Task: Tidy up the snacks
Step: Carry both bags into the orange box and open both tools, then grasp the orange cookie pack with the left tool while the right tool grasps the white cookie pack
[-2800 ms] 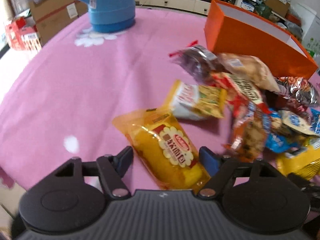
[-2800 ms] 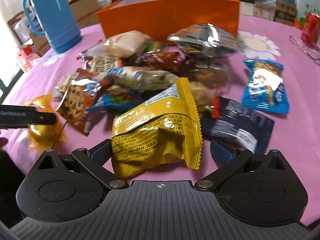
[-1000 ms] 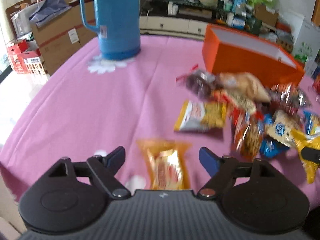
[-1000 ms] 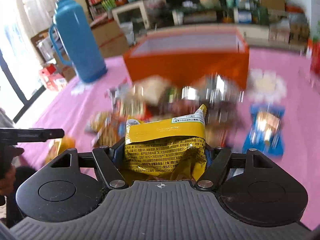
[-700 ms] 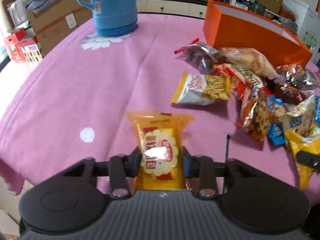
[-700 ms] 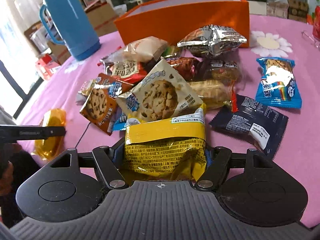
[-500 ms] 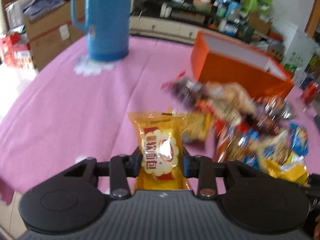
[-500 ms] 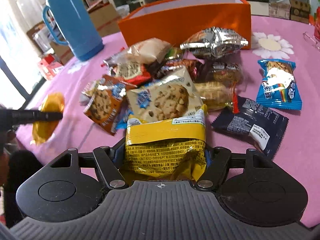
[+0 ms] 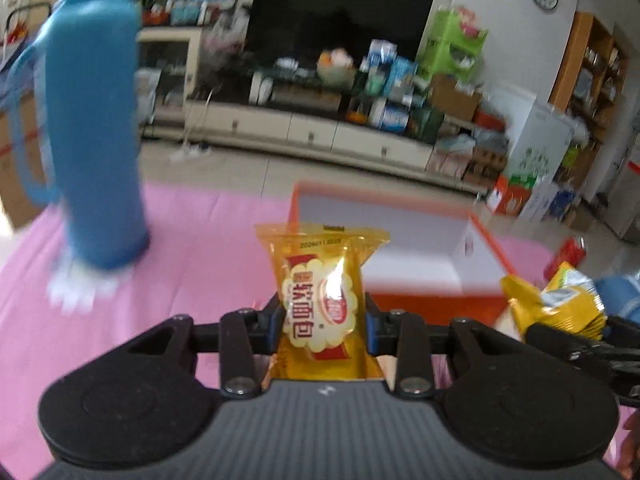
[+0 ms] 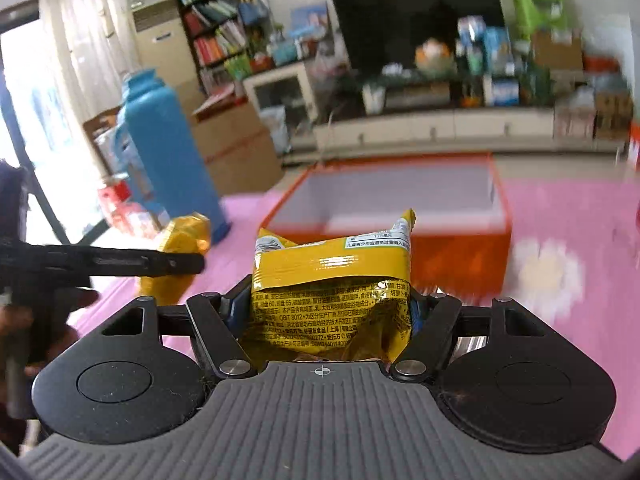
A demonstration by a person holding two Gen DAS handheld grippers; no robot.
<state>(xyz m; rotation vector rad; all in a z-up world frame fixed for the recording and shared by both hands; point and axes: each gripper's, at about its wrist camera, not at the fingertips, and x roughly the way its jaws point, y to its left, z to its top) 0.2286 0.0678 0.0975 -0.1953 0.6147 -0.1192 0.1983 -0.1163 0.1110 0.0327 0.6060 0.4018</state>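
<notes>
My left gripper is shut on a clear orange bread packet with a white flower label, held up in the air. Just beyond it stands the open orange box with a white inside. My right gripper is shut on a crumpled yellow snack bag, also lifted, in front of the same orange box. In the right wrist view the left gripper and its orange packet show at the left. The yellow bag shows at the right of the left wrist view.
A tall blue thermos stands on the pink tablecloth to the left of the box. A white daisy print lies right of the box. Behind the table are a TV cabinet, cardboard boxes and shelves. A hand holds the left gripper.
Both grippers rose from the table with their packets and now point toward the orange box. The left gripper shut on the orange packet earlier in the sequence. The snack pile has dropped out of view.
</notes>
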